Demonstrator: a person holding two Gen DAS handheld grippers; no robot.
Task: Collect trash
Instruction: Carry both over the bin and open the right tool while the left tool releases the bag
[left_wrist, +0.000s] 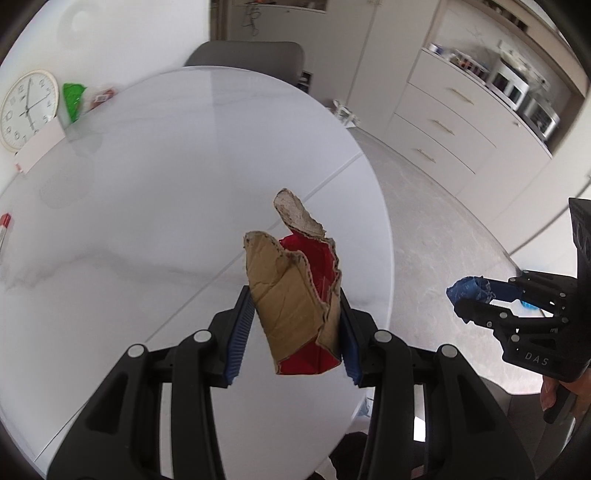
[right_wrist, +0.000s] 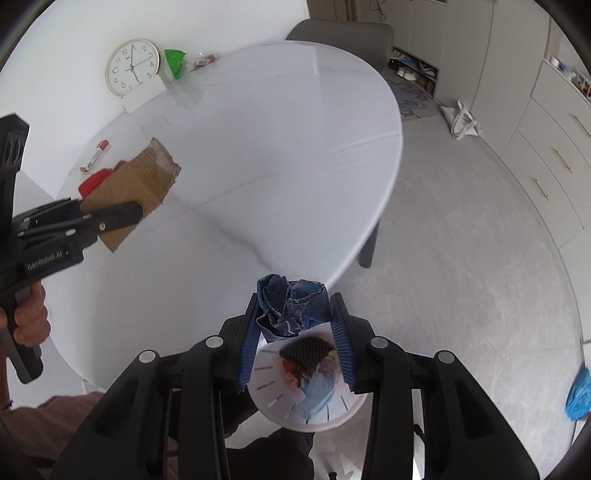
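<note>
My left gripper (left_wrist: 295, 306) is shut on a torn piece of brown cardboard with a red inside (left_wrist: 295, 295) and holds it above the white oval table (left_wrist: 147, 206). The cardboard also shows in the right wrist view (right_wrist: 136, 184), clamped in the left gripper (right_wrist: 122, 216). My right gripper (right_wrist: 295, 314) is shut on a crumpled dark blue wrapper (right_wrist: 291, 306), held just off the table's near edge, over a white waste bin (right_wrist: 273, 398) that holds several scraps. The right gripper (left_wrist: 465, 295) with the blue wrapper (left_wrist: 469, 290) shows at the right of the left wrist view.
On the table's far side lie a round wall clock (right_wrist: 132, 67), a green bag (right_wrist: 174, 61), a white card (right_wrist: 144, 94) and a small red and white packet (right_wrist: 96, 155). A grey chair (right_wrist: 340, 31) stands behind the table. Drawers (right_wrist: 554, 155) line the right wall. A blue bag (right_wrist: 578, 395) lies on the floor.
</note>
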